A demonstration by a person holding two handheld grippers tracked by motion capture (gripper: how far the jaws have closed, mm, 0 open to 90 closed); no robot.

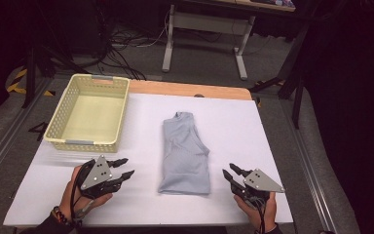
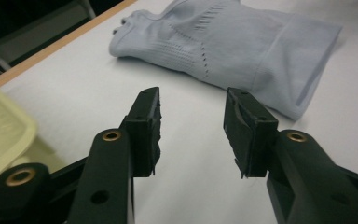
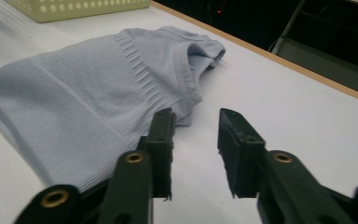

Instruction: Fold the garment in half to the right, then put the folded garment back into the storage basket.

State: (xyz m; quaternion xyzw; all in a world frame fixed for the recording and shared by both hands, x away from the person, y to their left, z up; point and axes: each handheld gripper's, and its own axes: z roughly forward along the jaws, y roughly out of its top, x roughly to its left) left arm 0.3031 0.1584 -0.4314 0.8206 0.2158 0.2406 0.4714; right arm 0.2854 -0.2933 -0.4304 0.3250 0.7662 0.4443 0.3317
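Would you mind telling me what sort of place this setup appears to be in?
Probably a lab or workshop: loose cables on grey carpet, a bare table frame behind, and a white-covered worktable holding a folded light-blue garment and plastic basket.

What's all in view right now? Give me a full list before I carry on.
top: 1, light blue, folded, mid-table between the grippers, collar end away from the person
basket: 1, pale yellow, empty, far left of the table
table: 1, white cover, wooden edge at the far side
desk: 1, white legs, on the floor beyond the table
cables: several, black, on the floor by the desk
left gripper: 1, black, grey plate on top, fingers open, near left of the top
right gripper: 1, black, grey plate on top, fingers open, near right of the top
hands: 2, one on each gripper, at the near table edge
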